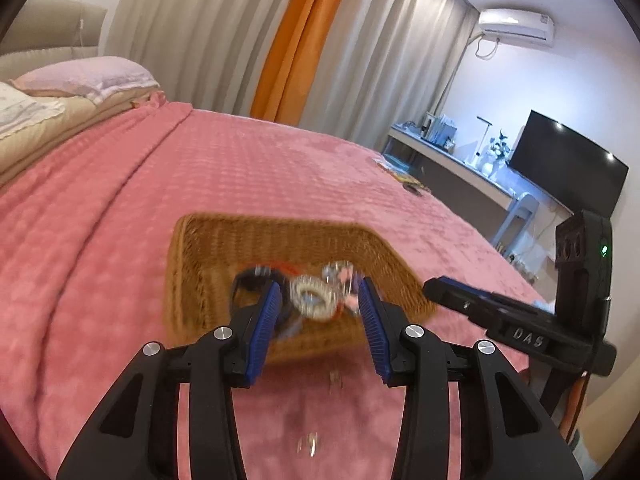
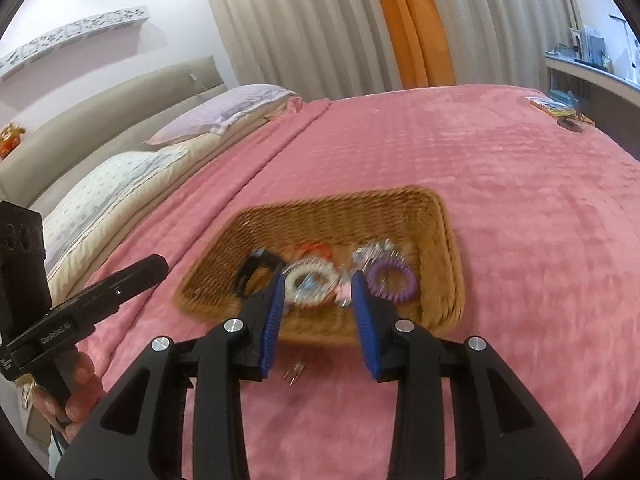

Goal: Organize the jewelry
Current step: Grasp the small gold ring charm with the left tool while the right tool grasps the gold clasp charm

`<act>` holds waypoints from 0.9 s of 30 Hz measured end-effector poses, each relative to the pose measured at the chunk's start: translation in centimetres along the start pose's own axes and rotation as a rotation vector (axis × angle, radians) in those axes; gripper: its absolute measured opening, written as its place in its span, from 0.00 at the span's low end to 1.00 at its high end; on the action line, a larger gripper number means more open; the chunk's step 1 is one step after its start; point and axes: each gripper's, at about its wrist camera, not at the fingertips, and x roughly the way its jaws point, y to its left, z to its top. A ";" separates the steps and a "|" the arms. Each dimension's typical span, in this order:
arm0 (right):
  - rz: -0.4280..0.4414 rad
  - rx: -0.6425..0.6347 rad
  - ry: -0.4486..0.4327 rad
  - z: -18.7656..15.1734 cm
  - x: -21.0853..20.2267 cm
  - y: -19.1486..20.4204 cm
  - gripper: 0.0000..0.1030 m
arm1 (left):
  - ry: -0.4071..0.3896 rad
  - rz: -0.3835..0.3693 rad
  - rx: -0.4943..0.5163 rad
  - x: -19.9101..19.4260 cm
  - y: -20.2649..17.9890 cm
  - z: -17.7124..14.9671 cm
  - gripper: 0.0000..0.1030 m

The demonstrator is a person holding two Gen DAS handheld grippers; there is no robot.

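Wicker basket point(image 2: 436, 216) with spiral hair ties sits just ahead of my right gripper point(image 2: 320, 280). Both it and my left gripper point(image 1: 318, 294) are spread wide, holding nothing. Small metal piece point(image 2: 294, 372) lies on the pink blanket point(image 2: 520, 240) below the right one.

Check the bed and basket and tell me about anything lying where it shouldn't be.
One thing stands out: a small silvery piece lies on the pink blanket just outside the near rim of the wicker basket, while the coil ties and other jewelry sit inside. It is too blurred to identify. A second glinting bit lies nearer on the blanket.
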 end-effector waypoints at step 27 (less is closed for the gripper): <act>-0.042 -0.039 0.273 -6.2 7.6 2.1 0.30 | 0.386 0.048 0.225 4.8 -0.6 -9.6 0.19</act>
